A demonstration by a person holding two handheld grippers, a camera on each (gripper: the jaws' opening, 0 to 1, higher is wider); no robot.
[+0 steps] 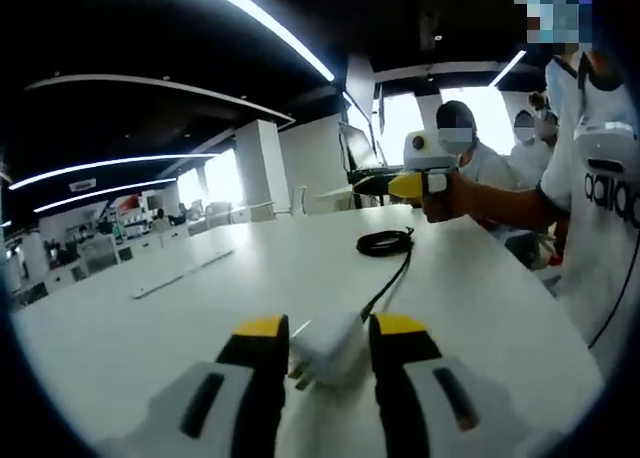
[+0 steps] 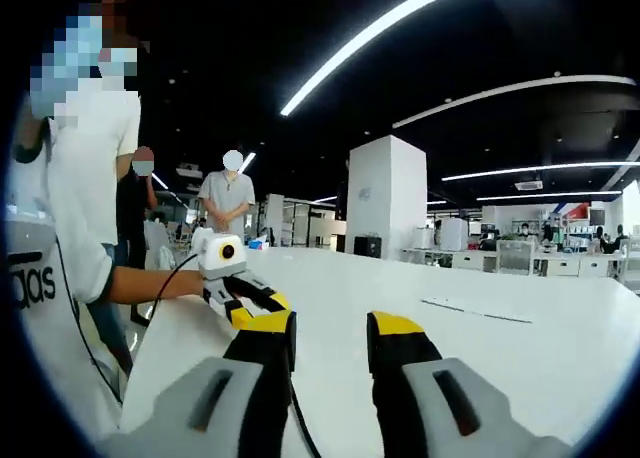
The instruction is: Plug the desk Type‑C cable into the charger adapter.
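Observation:
A white charger adapter (image 1: 325, 346) sits between the yellow tips of my left gripper (image 1: 328, 330), which is shut on it just above the white table (image 1: 200, 278). A black Type‑C cable (image 1: 385, 241) lies coiled on the table beyond it, with one strand running toward the adapter. My right gripper (image 1: 390, 185) hangs above the coil, held by a hand. In the right gripper view my right gripper (image 2: 330, 328) stands open with a clear gap between its tips. A thin black line (image 2: 298, 403) runs along its left jaw. The left gripper (image 2: 250, 306) shows ahead to the left.
A person in a white shirt (image 1: 600, 208) stands at the table's right edge, with other people (image 2: 228, 200) behind. A flat white strip (image 1: 160, 283) lies on the table at the left. A monitor (image 1: 358, 146) stands at the far end. A white pillar (image 2: 385, 198) rises beyond the table.

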